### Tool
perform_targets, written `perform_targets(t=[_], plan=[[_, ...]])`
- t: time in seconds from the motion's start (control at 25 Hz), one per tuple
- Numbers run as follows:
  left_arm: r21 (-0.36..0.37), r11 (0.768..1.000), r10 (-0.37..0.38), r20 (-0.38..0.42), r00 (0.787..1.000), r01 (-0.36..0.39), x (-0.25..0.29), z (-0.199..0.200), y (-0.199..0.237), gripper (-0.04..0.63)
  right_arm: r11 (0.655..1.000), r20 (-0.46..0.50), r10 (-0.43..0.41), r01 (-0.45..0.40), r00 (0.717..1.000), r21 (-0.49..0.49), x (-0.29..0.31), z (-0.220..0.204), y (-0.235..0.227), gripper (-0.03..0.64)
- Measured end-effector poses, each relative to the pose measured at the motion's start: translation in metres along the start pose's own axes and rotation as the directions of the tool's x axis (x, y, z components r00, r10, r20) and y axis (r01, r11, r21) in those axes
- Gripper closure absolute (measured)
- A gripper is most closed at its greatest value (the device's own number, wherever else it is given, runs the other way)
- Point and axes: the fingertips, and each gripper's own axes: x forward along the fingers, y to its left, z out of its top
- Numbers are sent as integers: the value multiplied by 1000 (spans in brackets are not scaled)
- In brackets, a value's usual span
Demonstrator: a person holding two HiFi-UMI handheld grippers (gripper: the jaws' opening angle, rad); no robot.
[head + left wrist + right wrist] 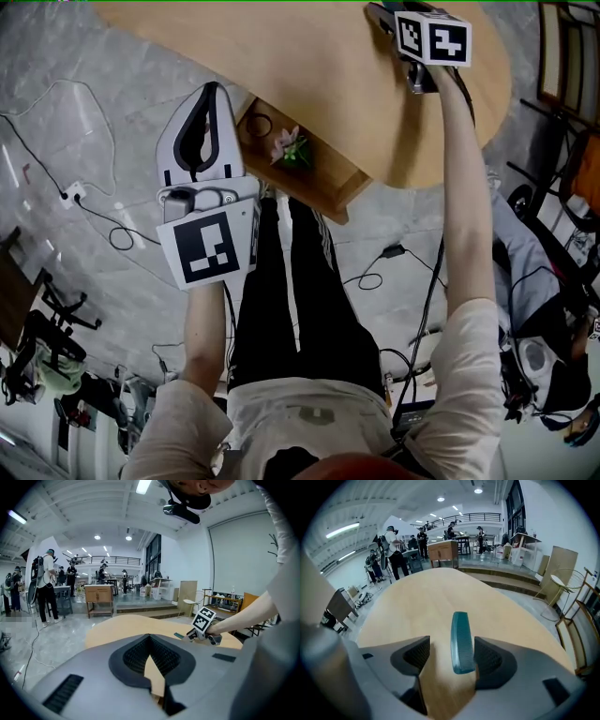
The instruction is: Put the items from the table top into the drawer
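Note:
A teal comb (461, 641) lies flat on the round wooden table (417, 602). My right gripper (451, 645) stands open around it, one jaw on each side, with the pads apart from it. The head view shows that gripper (386, 13) at the table's far part, and the left gripper view shows the comb (178, 635) just ahead of it. My left gripper (212, 90) hangs over the near table edge beside the open drawer (323, 180), its tips together and nothing in it. Inside the drawer lie a pink flower (289, 145) and a black ring (260, 124).
Cables and a power strip (71, 195) lie on the grey floor at left. A person's legs (291, 281) stand right below the drawer. Chairs and gear crowd the right side (562, 84). People and a wooden cabinet (99, 597) stand far off in the hall.

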Motion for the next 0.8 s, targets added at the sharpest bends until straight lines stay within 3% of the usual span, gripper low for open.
perform_targets(t=[0.44, 0.52, 0.64, 0.8], plan=[[-9, 1000, 12, -39, 999, -12, 7, -18, 9, 588, 999, -30, -32, 32, 999, 14, 8, -5, -16, 334], [-8, 1000, 8, -41, 999, -8, 7, -19, 7, 588, 999, -27, -40, 41, 999, 28, 8, -5, -17, 354], [-9, 1000, 4, -31, 1000, -4, 7, -16, 4, 588, 997, -33, -57, 59, 998, 56, 8, -4, -19, 454], [-26, 1000, 7, -15, 1000, -8, 6, -12, 3, 588, 996, -57, -70, 73, 996, 54, 7, -4, -20, 465]])
